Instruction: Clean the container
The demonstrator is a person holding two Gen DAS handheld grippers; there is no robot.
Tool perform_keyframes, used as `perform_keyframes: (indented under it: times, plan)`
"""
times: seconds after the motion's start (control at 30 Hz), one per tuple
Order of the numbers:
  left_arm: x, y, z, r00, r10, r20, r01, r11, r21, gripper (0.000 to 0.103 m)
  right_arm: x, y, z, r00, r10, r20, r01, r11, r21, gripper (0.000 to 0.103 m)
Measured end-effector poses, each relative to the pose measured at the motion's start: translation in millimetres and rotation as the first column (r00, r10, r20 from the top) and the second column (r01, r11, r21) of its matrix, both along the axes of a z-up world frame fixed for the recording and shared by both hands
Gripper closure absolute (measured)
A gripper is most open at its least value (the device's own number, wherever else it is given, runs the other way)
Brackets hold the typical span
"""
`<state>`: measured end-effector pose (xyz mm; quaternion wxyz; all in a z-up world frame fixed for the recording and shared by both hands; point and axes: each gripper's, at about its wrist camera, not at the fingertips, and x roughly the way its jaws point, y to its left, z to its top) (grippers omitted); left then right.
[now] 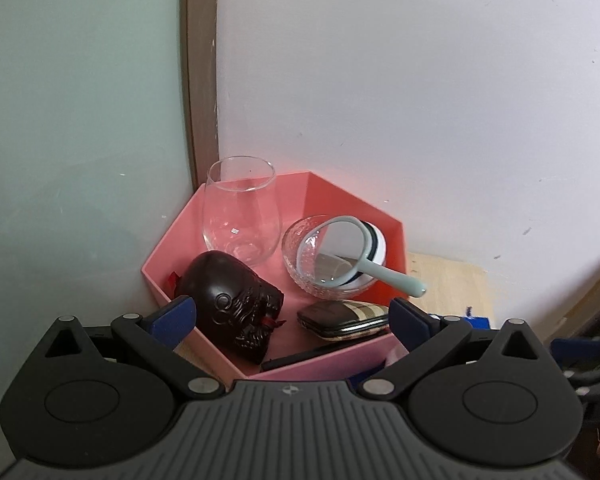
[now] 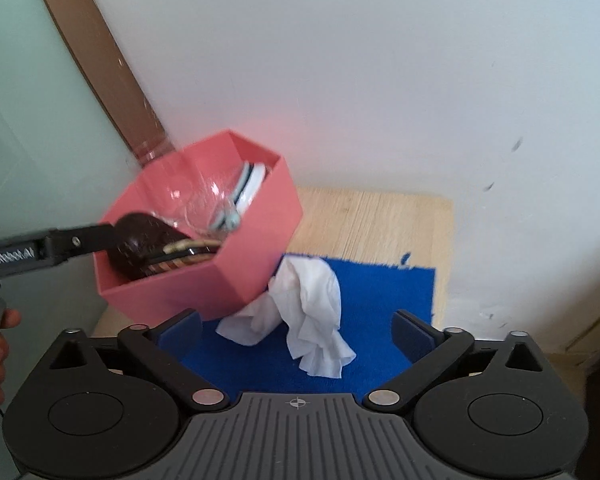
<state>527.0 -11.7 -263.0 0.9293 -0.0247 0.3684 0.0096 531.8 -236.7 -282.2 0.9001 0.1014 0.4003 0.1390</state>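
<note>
With the left tool point(image 1: 292, 316) spread around the tilted pink container point(image 2: 196, 280), the wide-open right tool point(image 2: 296, 328) should pinch the white wipe point(image 2: 312, 312) first, keeping the tilt shallow.

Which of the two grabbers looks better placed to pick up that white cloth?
The right gripper: its open jaws face the white cloth on the blue mat. The left gripper is at the pink container, tilted off the table.
</note>
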Motion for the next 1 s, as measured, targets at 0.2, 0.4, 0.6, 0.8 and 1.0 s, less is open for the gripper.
perform_keyframes:
  times: [0.2,0.4,0.6,0.8,1.0]
  plan:
    - [-19,-7,35,1.0,-0.03,-0.002,0.03,1.0,-0.011,0.0,-23,0,48,0.998,-0.031,0.052,0.033,0.998,-0.05,0.0]
    - [-42,-16,74,0.999,-0.038,0.007,0.038,0.999,-0.026,0.0,-46,-16,92,0.994,-0.06,0.086,0.065,0.997,-0.05,0.0]
    - [-81,-30,103,1.0,-0.015,0.011,0.016,0.999,-0.045,0.0,-86,-34,133,0.989,-0.112,0.101,0.119,0.991,-0.064,0.0]
    - [-150,-65,127,1.0,-0.013,0.018,0.014,0.999,-0.04,0.0,-153,-49,159,0.983,-0.126,0.136,0.133,0.99,-0.043,0.0]
    - [-243,-97,173,0.996,-0.012,0.094,0.017,0.998,-0.06,0.0,-246,-72,204,0.957,-0.182,0.227,0.182,0.983,0.019,0.0]
